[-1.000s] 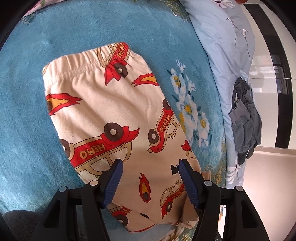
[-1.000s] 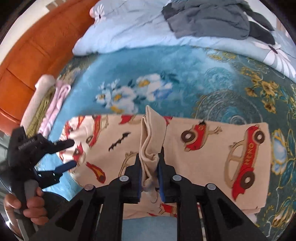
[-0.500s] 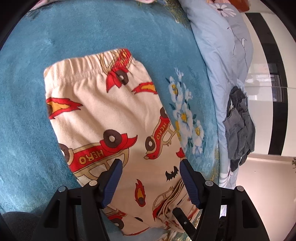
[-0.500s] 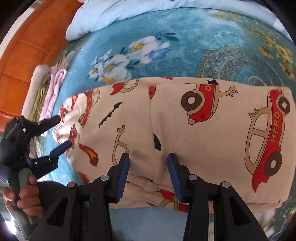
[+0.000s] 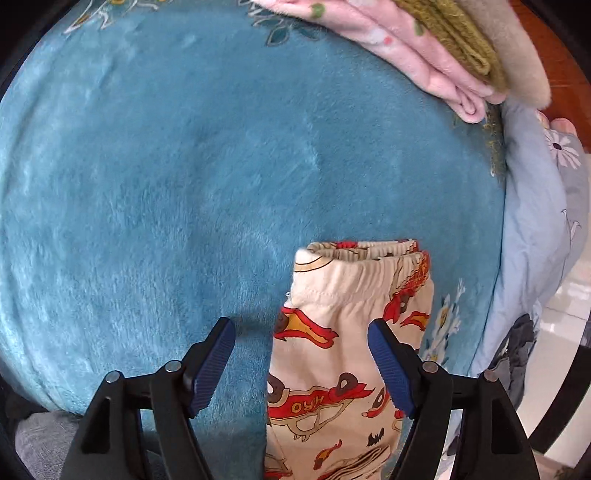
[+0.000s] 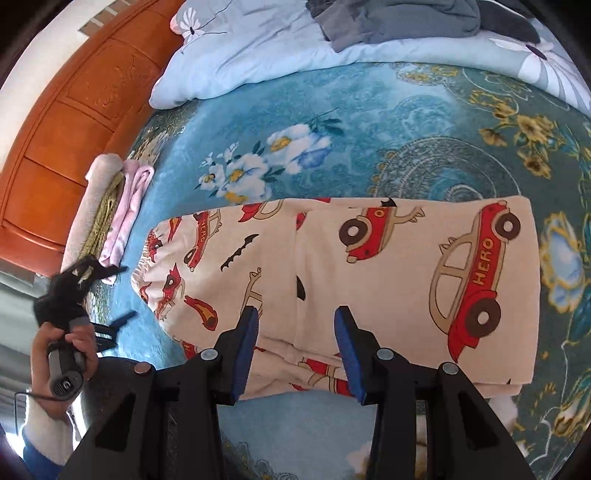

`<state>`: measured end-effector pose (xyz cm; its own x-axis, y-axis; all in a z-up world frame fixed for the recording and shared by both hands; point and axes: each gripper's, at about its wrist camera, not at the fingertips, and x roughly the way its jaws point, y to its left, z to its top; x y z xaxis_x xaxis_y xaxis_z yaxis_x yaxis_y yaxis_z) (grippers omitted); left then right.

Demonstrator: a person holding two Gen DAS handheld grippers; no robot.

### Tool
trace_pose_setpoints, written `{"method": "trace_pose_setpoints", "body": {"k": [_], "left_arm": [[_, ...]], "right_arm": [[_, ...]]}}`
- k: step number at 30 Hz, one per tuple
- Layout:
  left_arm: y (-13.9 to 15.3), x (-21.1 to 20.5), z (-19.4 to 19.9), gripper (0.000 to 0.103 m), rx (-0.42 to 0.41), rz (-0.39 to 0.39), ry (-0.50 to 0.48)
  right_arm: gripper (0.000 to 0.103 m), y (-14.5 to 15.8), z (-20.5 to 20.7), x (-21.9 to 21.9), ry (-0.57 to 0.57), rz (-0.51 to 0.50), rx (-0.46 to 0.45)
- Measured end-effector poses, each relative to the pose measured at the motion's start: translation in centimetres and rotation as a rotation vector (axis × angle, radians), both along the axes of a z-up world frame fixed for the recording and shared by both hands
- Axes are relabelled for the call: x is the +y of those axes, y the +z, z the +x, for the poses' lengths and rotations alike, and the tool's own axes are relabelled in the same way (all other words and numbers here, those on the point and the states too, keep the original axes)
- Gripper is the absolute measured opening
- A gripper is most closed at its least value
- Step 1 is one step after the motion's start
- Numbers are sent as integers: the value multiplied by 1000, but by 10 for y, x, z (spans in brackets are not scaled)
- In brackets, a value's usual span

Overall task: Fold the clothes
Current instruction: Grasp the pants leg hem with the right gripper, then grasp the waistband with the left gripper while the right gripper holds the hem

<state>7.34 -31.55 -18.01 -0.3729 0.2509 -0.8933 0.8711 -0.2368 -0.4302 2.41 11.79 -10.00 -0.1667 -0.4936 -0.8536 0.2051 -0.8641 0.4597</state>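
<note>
Cream children's pants with red car prints (image 6: 369, 266) lie folded on the blue floral bedspread (image 6: 369, 122). Their elastic waistband (image 5: 362, 266) shows in the left wrist view. My left gripper (image 5: 301, 365) is open and empty, above the waistband's left corner; it also shows in the right wrist view (image 6: 110, 295), held in a hand. My right gripper (image 6: 295, 347) is open and empty over the near edge of the pants, where a folded layer overlaps.
A stack of folded clothes, pink, olive and beige (image 5: 443, 48), lies at the bed's far side by the orange wooden headboard (image 6: 74, 122). A light blue quilt (image 6: 277, 48) carries a grey garment (image 6: 406, 18).
My right gripper let go of the bunched pant fabric and opened; the fabric now lies flat. My left gripper swung away toward the waistband end, staying open.
</note>
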Motion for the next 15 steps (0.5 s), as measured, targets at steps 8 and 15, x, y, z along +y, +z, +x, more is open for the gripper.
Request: {"method": "trace_pose_setpoints", "body": {"k": [8, 15], "left_arm": [[-11, 6, -25, 57, -1, -29, -102], [-10, 7, -24, 17, 4, -39, -118]], "right_arm": [[44, -3, -2, -1, -13, -20, -35], [44, -1, -4, 11, -32, -37, -46]]}}
